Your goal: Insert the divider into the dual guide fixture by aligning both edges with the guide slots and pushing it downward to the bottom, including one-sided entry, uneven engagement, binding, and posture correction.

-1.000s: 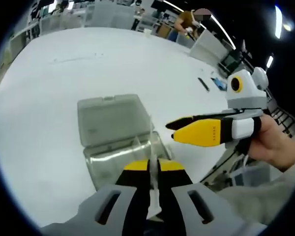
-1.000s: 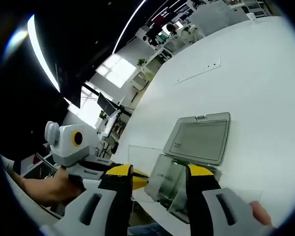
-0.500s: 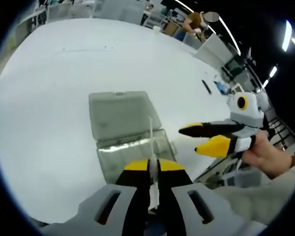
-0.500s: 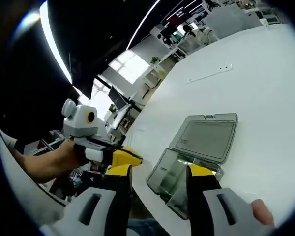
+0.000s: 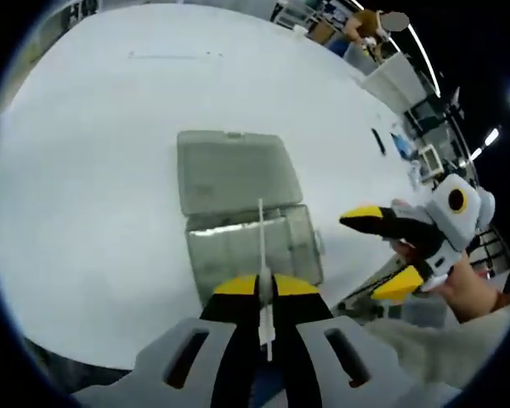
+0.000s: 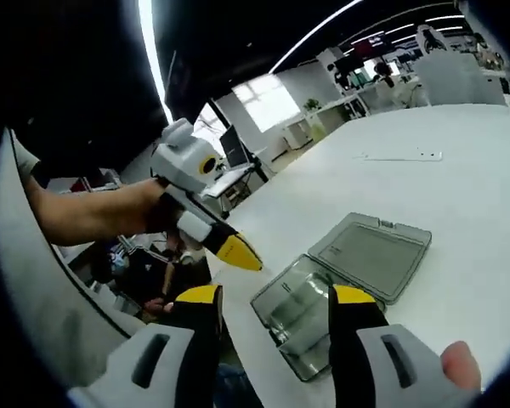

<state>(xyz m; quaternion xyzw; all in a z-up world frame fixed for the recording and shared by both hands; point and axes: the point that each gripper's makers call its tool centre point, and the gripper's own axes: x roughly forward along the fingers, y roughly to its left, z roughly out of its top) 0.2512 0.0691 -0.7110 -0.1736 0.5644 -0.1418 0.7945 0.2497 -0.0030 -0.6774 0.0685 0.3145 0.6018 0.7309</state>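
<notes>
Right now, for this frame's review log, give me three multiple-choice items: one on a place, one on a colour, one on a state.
1. Where is the divider?
A. Clamped edge-on in the left claw, above the open box
B. Flat on the table
C. In the right claw

2. What colour are the claws' tips?
A. Red
B. Yellow
C. Green

3. What is the state of the right claw?
A. Shut on the divider
B. Shut on the lid
C. Open, holding nothing

Answers: 1 A, the thin plate rises from between the shut jaws; 2 B, yellow caps show in both views; 3 C, its jaws stand wide apart with the box seen between them.
</notes>
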